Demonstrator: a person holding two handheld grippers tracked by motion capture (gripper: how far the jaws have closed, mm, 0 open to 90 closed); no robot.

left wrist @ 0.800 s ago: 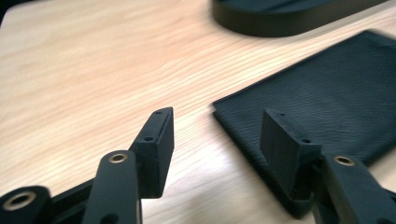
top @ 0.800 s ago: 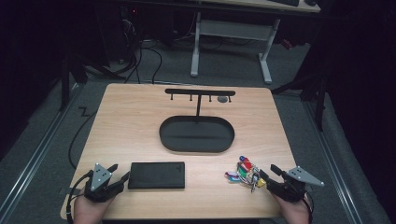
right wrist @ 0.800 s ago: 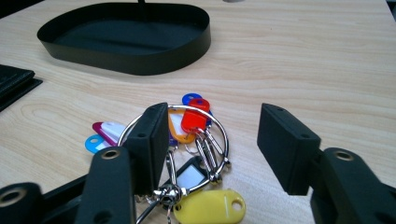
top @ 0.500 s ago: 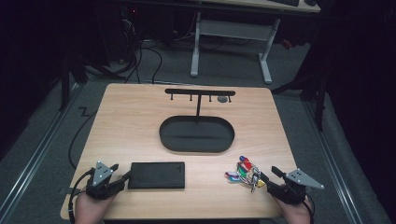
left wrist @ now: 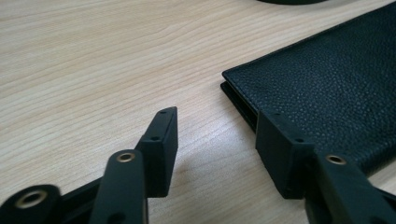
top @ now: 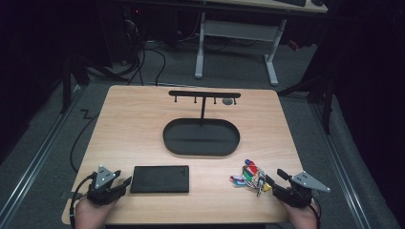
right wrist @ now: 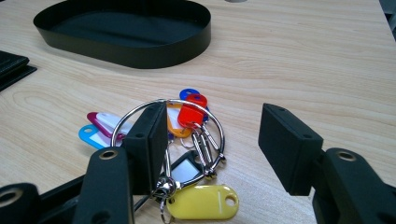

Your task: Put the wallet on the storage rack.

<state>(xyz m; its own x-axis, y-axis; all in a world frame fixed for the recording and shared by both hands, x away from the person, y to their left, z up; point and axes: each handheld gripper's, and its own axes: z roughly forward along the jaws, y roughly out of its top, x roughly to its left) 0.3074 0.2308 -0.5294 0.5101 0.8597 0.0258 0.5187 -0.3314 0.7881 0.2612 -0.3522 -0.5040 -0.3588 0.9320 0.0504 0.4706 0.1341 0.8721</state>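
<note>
A black leather wallet lies flat near the table's front edge, left of centre. My left gripper rests just left of it, open. In the left gripper view the wallet shows its corner beside the right jaw, and bare wood lies in the gap of the left gripper. A key ring with several coloured tags lies at the front right. My right gripper is open right beside it. In the right gripper view the key ring lies between and before the jaws of the right gripper, against the left one.
A black oval tray sits mid-table, its wall also in the right gripper view. Behind it a black T-shaped stand with small hooks rises. A small grey disc lies near the stand. Bare wood surrounds these.
</note>
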